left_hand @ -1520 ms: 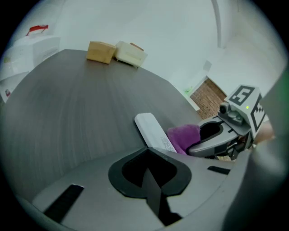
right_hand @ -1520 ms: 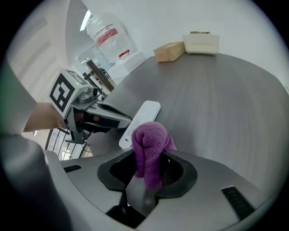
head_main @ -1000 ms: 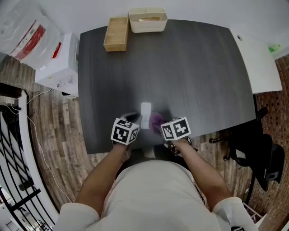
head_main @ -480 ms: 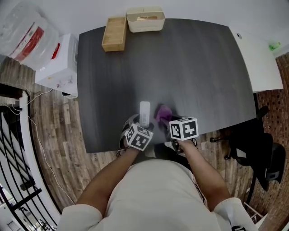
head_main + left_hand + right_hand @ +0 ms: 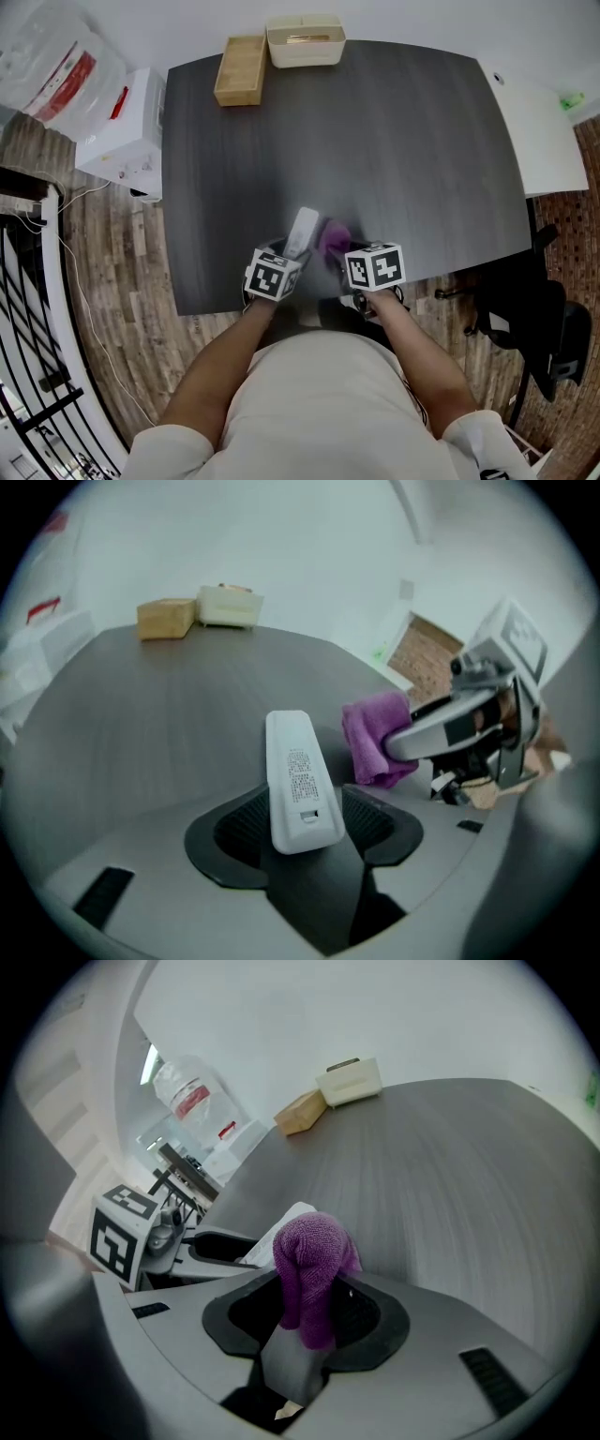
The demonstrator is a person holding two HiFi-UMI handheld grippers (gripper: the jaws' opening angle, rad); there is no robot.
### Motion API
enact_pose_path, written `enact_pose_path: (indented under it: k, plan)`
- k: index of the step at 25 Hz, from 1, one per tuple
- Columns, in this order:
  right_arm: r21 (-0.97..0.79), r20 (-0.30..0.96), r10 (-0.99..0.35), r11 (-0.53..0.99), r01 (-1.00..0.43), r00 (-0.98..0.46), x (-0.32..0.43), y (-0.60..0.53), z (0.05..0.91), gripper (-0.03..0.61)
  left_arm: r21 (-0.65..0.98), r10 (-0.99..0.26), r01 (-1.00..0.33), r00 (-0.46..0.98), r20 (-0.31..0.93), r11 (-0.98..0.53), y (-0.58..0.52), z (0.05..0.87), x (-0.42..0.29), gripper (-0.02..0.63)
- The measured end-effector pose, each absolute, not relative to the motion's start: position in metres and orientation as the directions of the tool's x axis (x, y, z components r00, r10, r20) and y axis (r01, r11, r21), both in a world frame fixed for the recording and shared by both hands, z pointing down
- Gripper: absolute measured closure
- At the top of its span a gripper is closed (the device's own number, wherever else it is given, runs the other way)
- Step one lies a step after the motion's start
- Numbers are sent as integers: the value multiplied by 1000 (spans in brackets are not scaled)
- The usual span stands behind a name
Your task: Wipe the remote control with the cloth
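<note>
- The left gripper [image 5: 305,819] holds the long white plastic remote control [image 5: 295,766]. Its jaws have just been closing a little, and now they pinch the near end of the remote control.
- The remote control is near the front edge of the dark grey wood-look tabletop [image 5: 375,131]. It points away from the person and leans a bit to the right. The side with small print and a little latch faces up.
- The right gripper [image 5: 309,1316] has its jaws shut tight on the soft purple cloth [image 5: 314,1246]. The cloth sticks up out of the jaws in a bunch.
- The cloth is just beside the remote control, on its right. I cannot tell if they touch.
- I think the wiping is about to start. One gripper holds and the other is ready to rub.
- Next, the cloth needs to go onto the white face and slide along it. The left jaws must hold tight so the remote control does not slip or spin.
</note>
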State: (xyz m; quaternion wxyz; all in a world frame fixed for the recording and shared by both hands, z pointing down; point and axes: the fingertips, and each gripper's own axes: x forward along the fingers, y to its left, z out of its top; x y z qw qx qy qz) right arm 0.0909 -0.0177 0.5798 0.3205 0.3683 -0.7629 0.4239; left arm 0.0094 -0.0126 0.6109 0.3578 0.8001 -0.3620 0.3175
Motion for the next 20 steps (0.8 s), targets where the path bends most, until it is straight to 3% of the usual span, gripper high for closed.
enact_pose_path:
  k: [3, 7, 12, 16, 20]
  plan:
    - [-410, 795, -306, 366, -835, -524, 93, -21, 577, 446, 652, -308, -696, 718, 624, -302, -8, 603, 15, 370]
    - [-375, 787, -324, 424, -824, -525, 92, -26, 568, 446, 919, -384, -379, 869, 314, -107, -10, 568, 16, 371]
    - [-290, 733, -382, 573, -767, -562, 81, -40, 521, 446, 995, -463, -55, 886, 8, -87, -8, 518, 6, 373]
    - [-281, 634, -395, 684, -673, -665, 55, -42, 471, 446, 959, -534, 253, 798, -280, -125, -12, 471, -9, 374]
    - [-208, 570, -453, 727, -655, -685, 44, -66, 429, 446, 894, -506, 417, 742, -439, -163, -10, 439, -14, 376]
